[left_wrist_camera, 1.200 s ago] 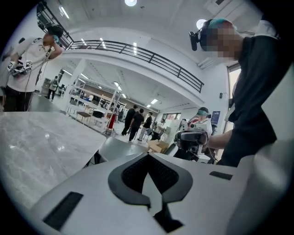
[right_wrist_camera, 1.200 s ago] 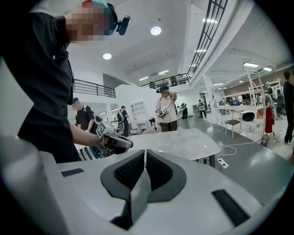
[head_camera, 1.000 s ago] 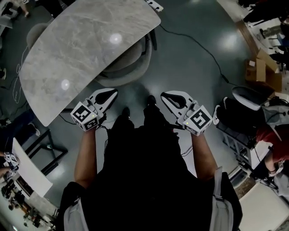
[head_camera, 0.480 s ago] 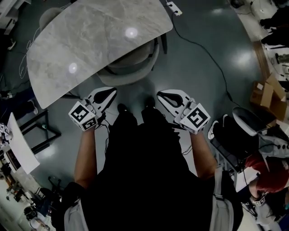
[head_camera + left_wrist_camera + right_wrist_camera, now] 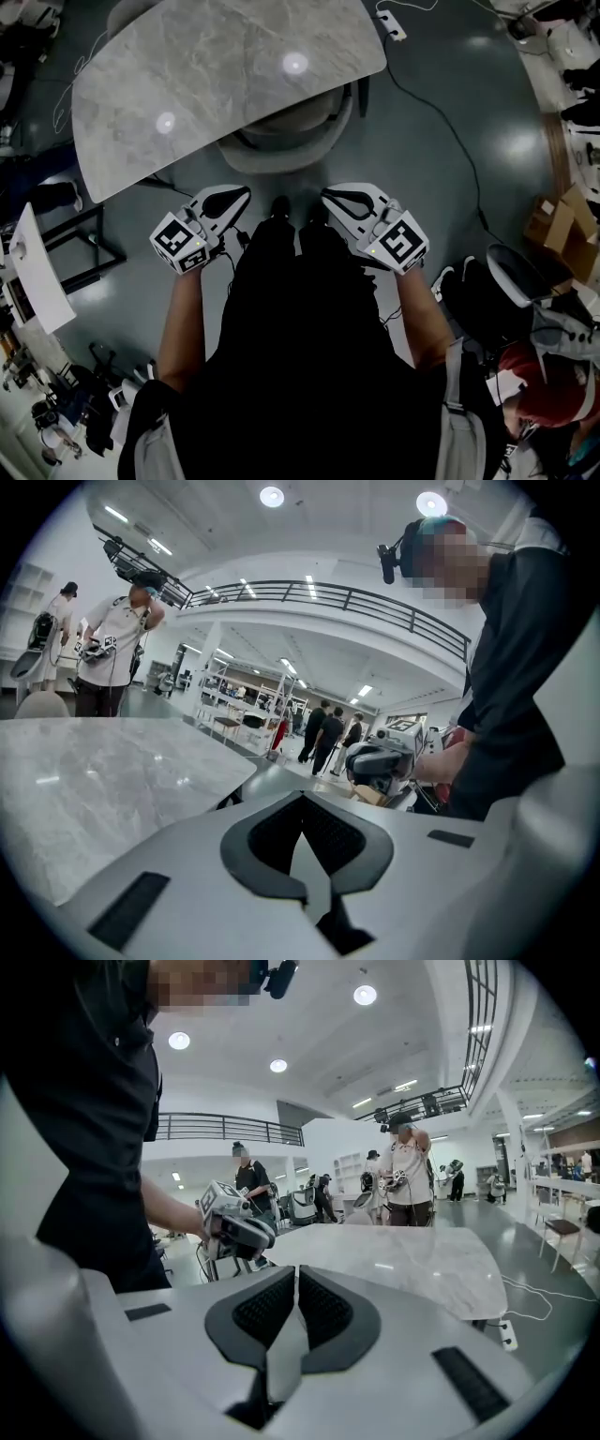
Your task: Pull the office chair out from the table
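Observation:
The grey office chair (image 5: 286, 141) is tucked under the near edge of the grey marble table (image 5: 216, 75), with only its curved back showing. My left gripper (image 5: 238, 194) is shut and empty, a short way before the chair's left side. My right gripper (image 5: 330, 195) is also shut and empty, just before the chair's right side. Neither touches the chair. In the left gripper view the shut jaws (image 5: 302, 803) point over the table top (image 5: 94, 780). In the right gripper view the shut jaws (image 5: 296, 1283) face the table (image 5: 403, 1260) and the left gripper (image 5: 234, 1227).
A power strip with its cable (image 5: 392, 26) lies on the floor past the table's right end. Cardboard boxes (image 5: 562, 220), a dark chair (image 5: 511, 272) and a seated person (image 5: 553, 370) are at the right. A white board (image 5: 37, 272) and black frame (image 5: 89, 248) stand at the left.
The view has swung, so table and chair now sit more centred ahead of me. The right gripper has drifted inward toward the chair. Both grippers stay shut.

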A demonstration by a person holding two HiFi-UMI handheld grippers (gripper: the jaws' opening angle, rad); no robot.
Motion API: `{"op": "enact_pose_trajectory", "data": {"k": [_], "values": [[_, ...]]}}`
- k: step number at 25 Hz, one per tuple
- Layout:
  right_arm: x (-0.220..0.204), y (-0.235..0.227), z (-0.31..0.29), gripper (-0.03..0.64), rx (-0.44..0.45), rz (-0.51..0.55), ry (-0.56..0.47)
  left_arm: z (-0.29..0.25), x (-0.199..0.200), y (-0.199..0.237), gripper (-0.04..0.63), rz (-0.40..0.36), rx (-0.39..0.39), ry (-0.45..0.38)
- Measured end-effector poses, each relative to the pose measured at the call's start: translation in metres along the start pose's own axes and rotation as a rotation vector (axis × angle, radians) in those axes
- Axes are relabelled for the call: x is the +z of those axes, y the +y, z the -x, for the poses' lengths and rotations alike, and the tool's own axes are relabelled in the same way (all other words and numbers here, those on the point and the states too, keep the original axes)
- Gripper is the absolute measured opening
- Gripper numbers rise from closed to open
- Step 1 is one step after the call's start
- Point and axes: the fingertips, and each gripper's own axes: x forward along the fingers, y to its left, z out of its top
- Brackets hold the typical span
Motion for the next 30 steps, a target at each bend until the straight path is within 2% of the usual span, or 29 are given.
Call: {"op": "enact_pose_trajectory", "data": {"k": [8, 15, 17, 22, 26, 30], "values": [[0.012, -0.01, -0.033, 0.026, -0.002, 0.033, 0.034, 0.002, -0.001, 0.029, 0.012, -0.06, -0.024, 0.058], [0.002, -0.017, -0.064, 0.026, 0.004, -0.026, 0.088, -0.008, -0.007, 0.043, 0.012, -0.16, -0.063, 0.154], [0.0, -0.019, -0.072, 0.026, 0.003, -0.013, 0.097, -0.012, -0.015, 0.045, 0.012, -0.18, -0.084, 0.166], [-0.001, -0.025, -0.09, 0.026, -0.016, 0.042, 0.124, -0.026, -0.01, 0.046, 0.012, -0.161, -0.12, 0.158], [-0.008, -0.022, -0.104, 0.026, 0.002, 0.101, 0.173, -0.034, -0.023, 0.051, 0.012, -0.215, -0.121, 0.206], [-0.029, -0.022, -0.116, 0.026, 0.019, 0.161, 0.246, -0.045, -0.032, 0.056, 0.012, -0.218, -0.115, 0.24]]}}
